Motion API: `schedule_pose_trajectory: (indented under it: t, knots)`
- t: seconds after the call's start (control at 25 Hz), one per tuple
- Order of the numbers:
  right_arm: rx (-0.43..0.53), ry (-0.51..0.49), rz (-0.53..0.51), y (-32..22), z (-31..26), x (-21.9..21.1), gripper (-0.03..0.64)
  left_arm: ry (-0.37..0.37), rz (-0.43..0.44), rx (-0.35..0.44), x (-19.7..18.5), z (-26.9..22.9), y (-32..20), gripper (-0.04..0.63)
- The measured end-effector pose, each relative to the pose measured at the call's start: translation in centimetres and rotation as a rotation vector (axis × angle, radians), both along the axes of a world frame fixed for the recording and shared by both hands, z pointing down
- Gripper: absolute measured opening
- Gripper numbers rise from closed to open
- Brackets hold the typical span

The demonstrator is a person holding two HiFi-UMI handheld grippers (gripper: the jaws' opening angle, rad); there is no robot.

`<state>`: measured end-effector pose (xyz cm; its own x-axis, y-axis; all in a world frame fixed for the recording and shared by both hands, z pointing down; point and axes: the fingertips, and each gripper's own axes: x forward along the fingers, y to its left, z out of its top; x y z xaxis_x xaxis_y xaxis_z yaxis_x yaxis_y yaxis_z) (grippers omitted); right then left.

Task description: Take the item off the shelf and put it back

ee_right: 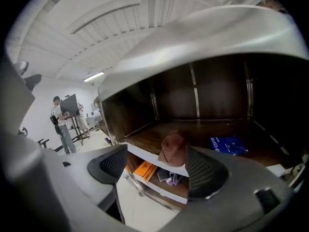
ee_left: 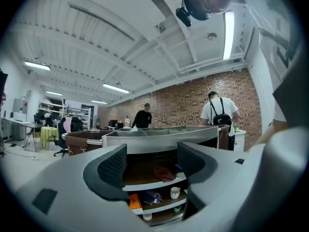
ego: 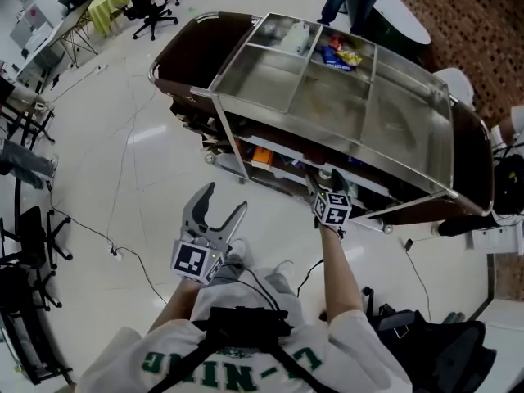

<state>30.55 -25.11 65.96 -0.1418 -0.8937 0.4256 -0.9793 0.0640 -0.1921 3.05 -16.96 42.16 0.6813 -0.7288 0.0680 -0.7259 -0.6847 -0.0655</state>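
A reddish-brown crumpled cloth [ee_right: 173, 149] lies at the front edge of the cart's upper wooden shelf [ee_right: 145, 140]. My right gripper [ee_right: 157, 166] is just in front of that shelf, jaws open. The cloth sits beyond them, close to the right-hand pad [ee_right: 203, 170], and neither pad presses it. In the head view the right gripper [ego: 323, 178] reaches under the cart's steel top [ego: 327, 97]. My left gripper [ego: 226, 198] hangs back from the cart, open and empty. The left gripper [ee_left: 152, 163] looks at the same cloth [ee_left: 164, 173] from farther off.
A blue coffee packet [ee_right: 228, 145] lies deeper on the upper shelf. Below are an orange box [ee_right: 145, 170], a purple-grey item [ee_right: 169, 178] and a white cup [ee_left: 175, 193]. Snack packets [ego: 337, 54] lie in a top compartment. People stand behind the cart; a black bag [ego: 426, 334] lies at my right.
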Motion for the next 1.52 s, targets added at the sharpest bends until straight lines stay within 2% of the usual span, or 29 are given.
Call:
schedule_pose_trajectory:
  t: [0.2, 0.4, 0.48, 0.56, 0.68, 0.76, 0.88, 1.0, 1.12, 1.28, 1.52]
  knots:
    - [-0.095, -0.01, 0.037, -5.2, 3.7, 1.4, 0.385, -0.003, -0.08, -0.015, -2.8, 0.1, -0.9, 0.313]
    - [-0.192, -0.002, 0.053, -8.5, 7.8, 2.6, 0.384, -0.014, -0.145, -0.063, -5.1, 1.1, -1.3, 0.313]
    - [-0.226, 0.001, 0.066, -9.3, 8.9, 3.2, 0.36, -0.017, -0.165, -0.075, -5.9, 1.5, -1.5, 0.313]
    - [-0.27, 0.021, 0.068, -9.8, 10.2, 3.2, 0.34, -0.029, -0.182, -0.084, -6.9, 2.2, -1.7, 0.313]
    - [-0.33, 0.103, 0.047, -9.8, 11.0, 2.5, 0.324, -0.01, -0.201, -0.1, -7.6, 1.7, -2.0, 0.313]
    - [-0.34, 0.134, 0.054, -9.6, 10.7, 2.6, 0.296, 0.005, -0.201, -0.115, -7.5, 1.2, -2.2, 0.313]
    - [-0.353, 0.151, 0.092, -8.9, 10.4, 3.7, 0.17, -0.019, -0.183, -0.092, -7.9, 1.8, -2.3, 0.313]
    - [-0.302, 0.188, 0.107, -8.0, 9.1, 4.3, 0.129, -0.004, -0.169, -0.095, -7.3, 1.7, -2.5, 0.313]
    - [-0.216, 0.135, 0.106, -6.1, 7.2, 3.1, 0.12, -0.017, -0.137, -0.062, -7.3, 2.3, -2.7, 0.313]
    - [-0.133, 0.092, 0.11, -1.8, 4.3, 1.4, 0.117, 0.018, -0.094, -0.045, -6.2, 2.0, -3.2, 0.313]
    - [0.012, 0.029, 0.164, 5.7, -3.0, -1.5, 0.117, 0.032, -0.028, -0.003, -3.9, 0.4, -3.8, 0.313]
